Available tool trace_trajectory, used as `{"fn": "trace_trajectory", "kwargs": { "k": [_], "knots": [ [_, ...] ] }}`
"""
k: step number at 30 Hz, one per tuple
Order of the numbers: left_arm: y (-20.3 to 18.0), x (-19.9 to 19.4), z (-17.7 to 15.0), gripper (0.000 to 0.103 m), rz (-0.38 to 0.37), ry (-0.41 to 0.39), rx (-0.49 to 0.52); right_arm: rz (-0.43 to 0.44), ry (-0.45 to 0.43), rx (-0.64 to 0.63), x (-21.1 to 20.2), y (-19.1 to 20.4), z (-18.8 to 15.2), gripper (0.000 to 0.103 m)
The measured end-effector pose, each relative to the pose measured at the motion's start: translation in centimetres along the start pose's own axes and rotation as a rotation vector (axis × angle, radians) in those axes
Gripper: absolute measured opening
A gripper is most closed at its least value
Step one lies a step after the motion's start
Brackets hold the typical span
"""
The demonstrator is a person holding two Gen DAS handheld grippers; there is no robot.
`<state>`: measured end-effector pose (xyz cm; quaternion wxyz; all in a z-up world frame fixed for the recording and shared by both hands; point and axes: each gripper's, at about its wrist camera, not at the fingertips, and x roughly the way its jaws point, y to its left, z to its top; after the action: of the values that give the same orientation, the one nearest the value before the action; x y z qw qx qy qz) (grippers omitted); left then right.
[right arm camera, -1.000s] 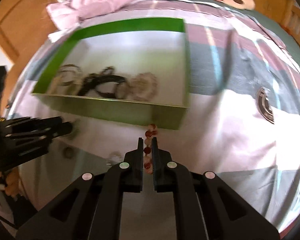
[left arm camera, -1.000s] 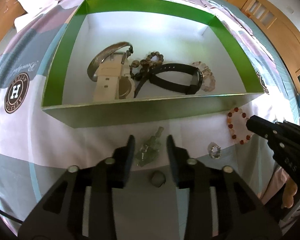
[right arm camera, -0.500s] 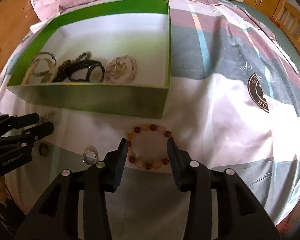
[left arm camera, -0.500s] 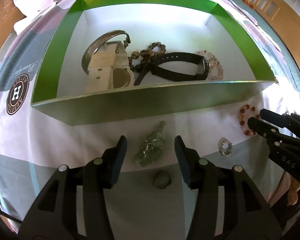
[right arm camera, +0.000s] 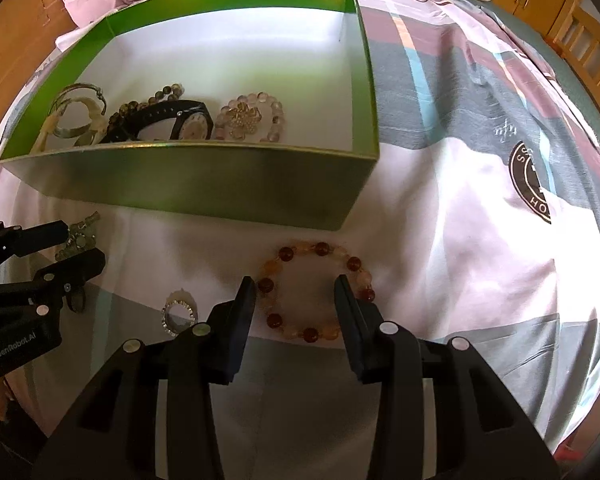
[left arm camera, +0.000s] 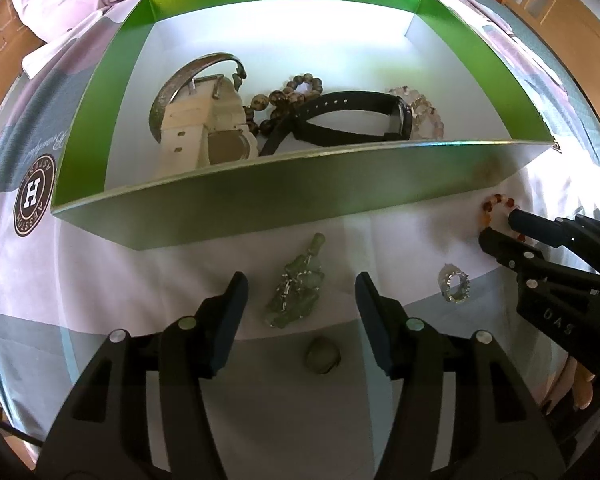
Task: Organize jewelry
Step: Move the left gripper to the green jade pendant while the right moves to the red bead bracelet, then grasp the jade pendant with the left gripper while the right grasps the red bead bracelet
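Sitting loose between parted right gripper fingers: round red-and-amber glass-bead bracelet; "GenRobot.AI" on left gripper, fingers also apart.

Bedsheet: green box, bead bracelet, rings, green pendant.

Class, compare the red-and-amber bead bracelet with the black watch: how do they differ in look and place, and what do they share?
The bead bracelet is a ring of round red and amber beads; the black watch is a smooth dark strap with a pale dial. The bracelet lies flat on the bedspread outside the green box; the watch lies inside it, among other pieces. The bracelet lies alone; the watch touches neighbouring beads. Both are closed loops for a wrist.
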<state>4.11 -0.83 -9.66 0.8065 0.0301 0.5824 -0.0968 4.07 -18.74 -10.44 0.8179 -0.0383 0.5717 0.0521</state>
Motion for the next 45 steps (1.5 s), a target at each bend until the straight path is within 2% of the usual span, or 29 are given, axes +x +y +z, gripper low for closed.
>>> {"fn": "trace_trajectory", "kwargs": {
  "k": [8,20,26,32,34,39,40,42,45],
  "knots": [
    [-0.4,0.3,-0.3,0.061,0.008,0.001,0.012,0.001,0.003,0.0,0.1,0.0,-0.2,0.045],
    [-1.4,1.1,-0.2,0.065,0.02,0.002,0.025,0.009,-0.003,0.001,-0.3,0.1,-0.3,0.045],
    [-1.4,1.1,-0.2,0.066,0.02,0.002,0.027,0.034,-0.012,-0.036,-0.8,1.1,-0.5,0.045],
    [-1.6,1.1,-0.1,0.067,0.023,0.003,0.033,0.008,-0.003,-0.067,-0.2,2.1,-1.0,0.043],
    [-1.7,1.2,-0.1,0.067,0.024,0.002,0.034,0.015,-0.004,-0.065,-0.2,2.2,-1.1,0.04],
    [-1.9,1.2,-0.1,0.067,0.025,0.001,0.036,0.05,-0.002,-0.085,-0.5,3.2,-1.4,0.009],
    [-1.9,1.2,-0.1,0.067,0.025,0.001,0.036,0.05,-0.003,-0.086,-0.6,3.3,-1.4,0.009],
    [-2.0,1.2,-0.2,0.059,0.036,0.0,0.031,0.05,-0.005,-0.088,-0.7,3.4,-1.5,0.009],
    [-1.5,1.0,0.0,0.035,0.053,-0.003,0.011,0.054,-0.007,-0.088,-0.7,3.7,-1.6,0.009]
  ]
}}
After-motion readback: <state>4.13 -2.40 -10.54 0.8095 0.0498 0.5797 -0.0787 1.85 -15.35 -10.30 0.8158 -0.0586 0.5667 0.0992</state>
